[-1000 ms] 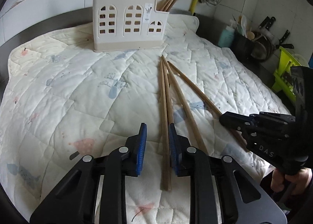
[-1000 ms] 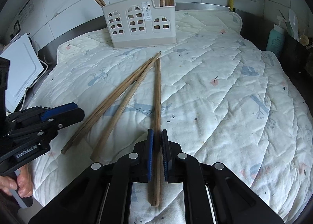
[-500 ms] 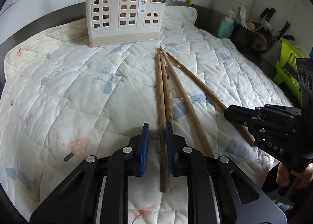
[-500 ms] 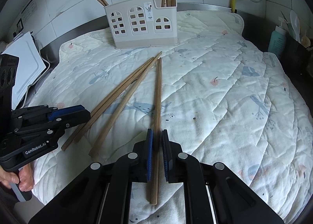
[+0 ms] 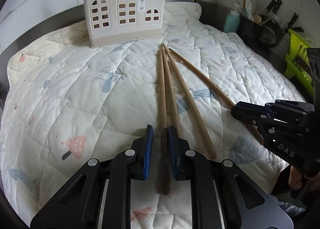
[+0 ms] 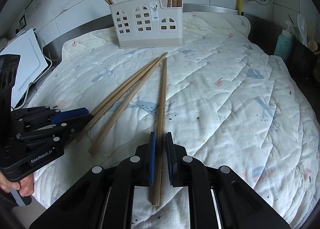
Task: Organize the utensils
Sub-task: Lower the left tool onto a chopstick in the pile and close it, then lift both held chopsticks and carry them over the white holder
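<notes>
Pickup step on both sides. The right tongs (image 6: 159,143) are clamped on the lone chopstick (image 6: 162,101). The left tongs (image 5: 160,139) have the leftmost chopstick (image 5: 162,97) between the pads, with a gap showing on the left pad, so not gripping yet. Two more lie just right of them. Next I'd guess: finish the squeeze, lift, carry to the holder (image 5: 124,15) straight ahead on the quilt (image 5: 60,89).

Left gripper (image 5: 160,135) narrowed around leftmost chopstick (image 5: 162,89), gap remaining on left pad side.
</notes>
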### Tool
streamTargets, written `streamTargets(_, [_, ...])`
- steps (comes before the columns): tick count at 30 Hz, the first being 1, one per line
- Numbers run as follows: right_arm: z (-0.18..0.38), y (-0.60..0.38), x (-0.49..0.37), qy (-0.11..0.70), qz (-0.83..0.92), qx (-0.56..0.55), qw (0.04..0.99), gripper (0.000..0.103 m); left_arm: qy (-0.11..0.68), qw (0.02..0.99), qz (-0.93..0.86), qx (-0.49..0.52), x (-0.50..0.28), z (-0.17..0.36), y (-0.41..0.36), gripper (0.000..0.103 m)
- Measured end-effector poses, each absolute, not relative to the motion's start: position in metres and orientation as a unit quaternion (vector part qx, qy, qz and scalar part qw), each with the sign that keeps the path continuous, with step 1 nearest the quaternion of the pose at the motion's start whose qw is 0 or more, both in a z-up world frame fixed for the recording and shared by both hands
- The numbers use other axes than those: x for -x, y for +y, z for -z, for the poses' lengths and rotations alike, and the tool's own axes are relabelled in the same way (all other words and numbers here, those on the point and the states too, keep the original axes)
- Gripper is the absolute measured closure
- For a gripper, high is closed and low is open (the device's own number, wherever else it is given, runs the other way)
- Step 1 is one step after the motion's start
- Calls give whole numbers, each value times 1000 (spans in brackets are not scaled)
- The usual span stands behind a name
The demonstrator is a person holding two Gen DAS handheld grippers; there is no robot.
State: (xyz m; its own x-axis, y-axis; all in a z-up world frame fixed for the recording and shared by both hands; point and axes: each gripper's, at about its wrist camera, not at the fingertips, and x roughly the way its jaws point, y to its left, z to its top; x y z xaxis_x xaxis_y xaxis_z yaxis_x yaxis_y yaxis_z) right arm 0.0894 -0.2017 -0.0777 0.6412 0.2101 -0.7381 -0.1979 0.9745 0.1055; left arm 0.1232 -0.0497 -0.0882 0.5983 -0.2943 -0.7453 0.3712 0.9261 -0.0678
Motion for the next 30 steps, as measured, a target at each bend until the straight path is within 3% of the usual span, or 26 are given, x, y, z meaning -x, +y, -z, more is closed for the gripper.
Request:
streamTargets(3, [77,-201,-88,406,-113,-9,907,95,406,896,176,-37,-123,87,-48,90])
streamTargets(6, [72,-202,-86,401,-112,-8,909,96,406,897,173,-15,-122,86,-46,97])
streamTargets(15, [36,-217,-80,358,-103,-4,928,96,412,896,165,13,-121,90,-48,94])
streamTargets(30, [-45,-227,-85,286,-133,17,949,96,368,915,164,33,-119,63,-33,97])
